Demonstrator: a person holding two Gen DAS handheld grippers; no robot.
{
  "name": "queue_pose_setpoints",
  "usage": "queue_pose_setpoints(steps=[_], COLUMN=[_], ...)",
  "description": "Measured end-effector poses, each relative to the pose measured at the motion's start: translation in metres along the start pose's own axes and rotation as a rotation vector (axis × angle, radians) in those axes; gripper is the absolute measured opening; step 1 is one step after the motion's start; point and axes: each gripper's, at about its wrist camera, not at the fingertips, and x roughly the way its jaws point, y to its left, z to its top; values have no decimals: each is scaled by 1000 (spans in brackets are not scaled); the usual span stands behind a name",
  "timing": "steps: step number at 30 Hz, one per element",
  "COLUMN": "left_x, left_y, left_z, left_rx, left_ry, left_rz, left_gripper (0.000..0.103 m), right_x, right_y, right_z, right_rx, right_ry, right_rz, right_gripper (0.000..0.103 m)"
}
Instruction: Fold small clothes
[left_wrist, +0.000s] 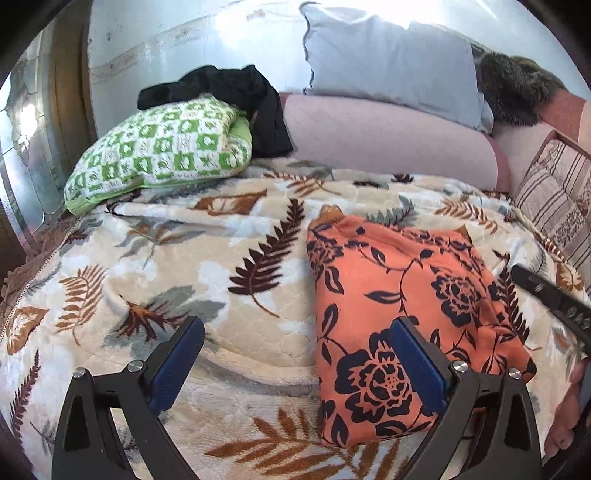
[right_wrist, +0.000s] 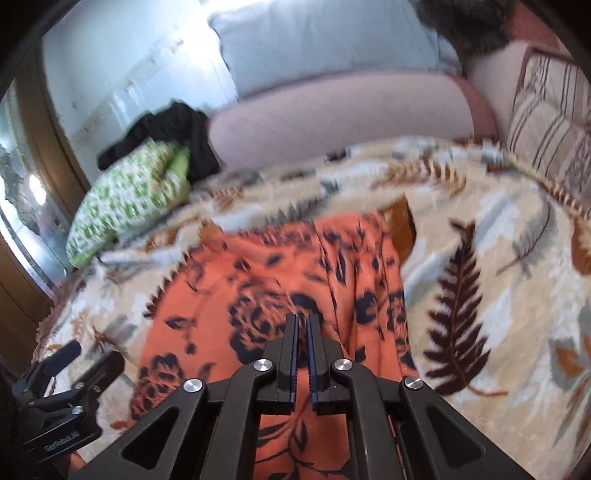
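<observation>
An orange garment with a dark flower print (left_wrist: 402, 314) lies folded on the leaf-patterned blanket (left_wrist: 184, 258). My left gripper (left_wrist: 295, 332) is open and empty, low over the blanket, with its right finger (left_wrist: 413, 362) above the garment's left part. My right gripper (right_wrist: 303, 325) is shut with nothing seen between its pads, just above the orange garment (right_wrist: 258, 280). It also shows at the right edge of the left wrist view (left_wrist: 546, 295). The left gripper shows at the lower left of the right wrist view (right_wrist: 62, 373).
A green-and-white checked folded cloth (left_wrist: 159, 151) with a black garment (left_wrist: 236, 99) behind it sits at the back left. A pink bolster (left_wrist: 388, 140), a pale blue pillow (left_wrist: 388, 62) and a striped cushion (left_wrist: 557, 199) line the back and right. A wall is behind.
</observation>
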Motion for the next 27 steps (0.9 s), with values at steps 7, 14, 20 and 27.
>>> queue_pose_setpoints(steps=[7,14,20,27], left_x=[-4,-1,9,20], left_y=[7,6,8,5], left_z=[-3,-6,-4,0], left_rx=[-19,-20,-29,-6], left_ry=[-7,1,19,25], left_rz=[0,2,4,5], left_gripper=[101,101,101,101], right_x=[-58,-66,-40,-27], right_y=[3,-13,-12,-3], right_z=[10,15,13,17], right_rx=[19,137,-11,-127], right_ry=[-263,-227,-101,-81], right_rz=[58,95,-152,-254], right_gripper=[26,103,103,103])
